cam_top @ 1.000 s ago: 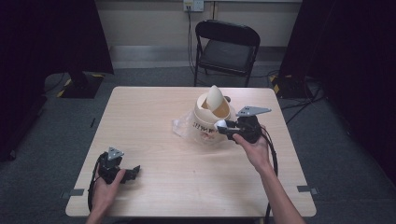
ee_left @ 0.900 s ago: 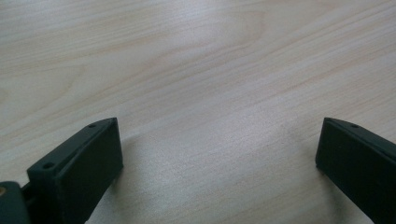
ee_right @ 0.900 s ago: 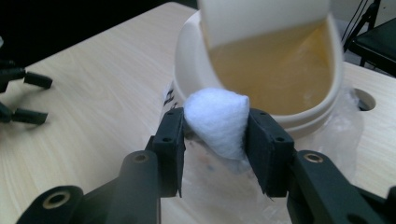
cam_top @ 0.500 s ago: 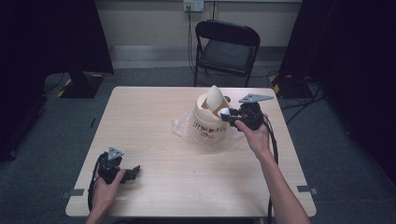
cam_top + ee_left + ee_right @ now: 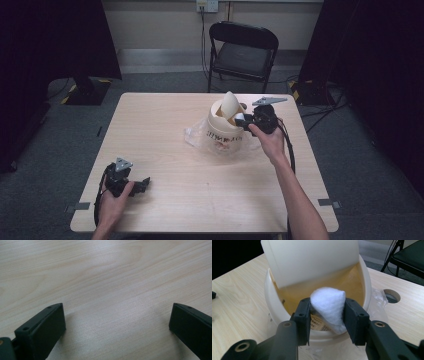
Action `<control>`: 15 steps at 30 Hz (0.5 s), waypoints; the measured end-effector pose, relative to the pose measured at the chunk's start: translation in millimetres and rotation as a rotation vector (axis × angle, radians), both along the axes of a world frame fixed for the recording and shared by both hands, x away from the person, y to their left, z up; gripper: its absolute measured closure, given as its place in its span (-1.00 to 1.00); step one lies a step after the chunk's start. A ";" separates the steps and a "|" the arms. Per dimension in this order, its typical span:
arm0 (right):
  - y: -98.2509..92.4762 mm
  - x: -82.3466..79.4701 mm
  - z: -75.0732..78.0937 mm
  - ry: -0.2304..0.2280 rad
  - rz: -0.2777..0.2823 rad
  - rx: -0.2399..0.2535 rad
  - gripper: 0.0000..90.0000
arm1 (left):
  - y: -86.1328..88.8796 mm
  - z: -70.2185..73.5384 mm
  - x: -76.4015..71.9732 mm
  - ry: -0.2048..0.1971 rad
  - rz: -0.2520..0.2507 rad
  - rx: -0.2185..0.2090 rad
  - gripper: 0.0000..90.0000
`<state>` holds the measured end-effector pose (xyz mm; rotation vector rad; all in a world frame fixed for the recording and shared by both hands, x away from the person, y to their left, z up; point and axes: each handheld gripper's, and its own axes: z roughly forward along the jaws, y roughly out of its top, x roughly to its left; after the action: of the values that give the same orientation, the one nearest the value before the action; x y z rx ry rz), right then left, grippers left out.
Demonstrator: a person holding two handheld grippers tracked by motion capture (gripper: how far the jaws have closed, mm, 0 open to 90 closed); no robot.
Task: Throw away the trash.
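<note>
A cream plastic bucket (image 5: 224, 134) with black lettering stands on the table right of centre, its cream lid (image 5: 229, 105) tilted up inside the opening. My right gripper (image 5: 240, 120) is at the bucket's right rim, shut on a white wad of cotton (image 5: 329, 306) held over the rim (image 5: 272, 307) of the bucket, with the lid (image 5: 312, 260) leaning behind it. My left gripper (image 5: 145, 181) lies low at the table's front left, jaws wide open over bare wood (image 5: 112, 290) with nothing between them.
Crumpled clear plastic (image 5: 195, 136) lies under the bucket's left side. A round cable hole (image 5: 392, 295) is in the tabletop beyond the bucket. A black folding chair (image 5: 243, 52) stands behind the table's far edge. Dark curtains flank the room.
My right gripper has carried the cotton wad away from the person and up to the bucket's rim. The left gripper has stayed in place.
</note>
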<state>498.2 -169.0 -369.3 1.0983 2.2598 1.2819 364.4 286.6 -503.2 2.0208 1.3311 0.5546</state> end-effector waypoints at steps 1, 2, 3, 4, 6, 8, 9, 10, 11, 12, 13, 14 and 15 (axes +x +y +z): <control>0.9 1.3 -0.9 0.001 0.001 0.003 0.31 | 0.0 0.0 0.0 0.000 0.000 0.000 -1.00; 1.2 1.9 -1.0 -0.001 0.000 0.003 0.31 | 0.0 0.0 0.0 0.000 0.000 0.000 -1.00; 1.3 2.8 -1.1 -0.004 0.004 0.001 0.31 | -0.1 0.0 0.0 0.000 0.000 -0.001 -1.00; 1.5 3.4 -1.3 -0.003 0.005 0.003 0.31 | 0.0 0.0 0.0 0.000 0.000 0.000 -1.00; 1.8 5.2 -2.9 0.002 0.012 0.016 0.31 | 0.0 0.0 0.0 0.000 0.000 0.000 -1.00; 4.3 7.2 -6.2 0.012 0.012 0.006 0.31 | 0.0 0.0 0.0 0.000 0.000 0.000 -1.00; 5.0 8.1 -7.3 0.010 0.018 0.007 0.31 | 0.0 0.0 0.0 0.000 0.000 0.000 -1.00; 5.9 9.0 -8.2 0.011 0.018 0.008 0.31 | 0.0 0.0 0.0 0.000 0.000 0.000 -1.00; 7.0 9.8 -8.7 0.016 0.014 0.009 0.31 | -0.1 0.0 0.0 0.000 0.000 -0.001 -1.00; 7.4 11.0 -9.2 0.017 0.015 0.009 0.31 | 0.0 0.0 0.0 0.000 0.000 0.000 -1.00; 8.4 12.8 -9.1 0.020 0.016 0.001 0.31 | 0.0 0.0 0.0 0.000 0.000 0.000 -1.00; 9.3 14.2 -8.7 0.019 0.011 -0.008 0.31 | 0.0 0.0 0.0 0.000 0.000 0.000 -1.00; 10.0 15.3 -8.2 0.023 0.008 -0.015 0.31 | 0.0 0.0 0.0 0.000 0.000 0.000 -1.00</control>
<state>513.5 -159.0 -377.4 1.1046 2.2894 1.2593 364.3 286.5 -503.2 2.0202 1.3314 0.5547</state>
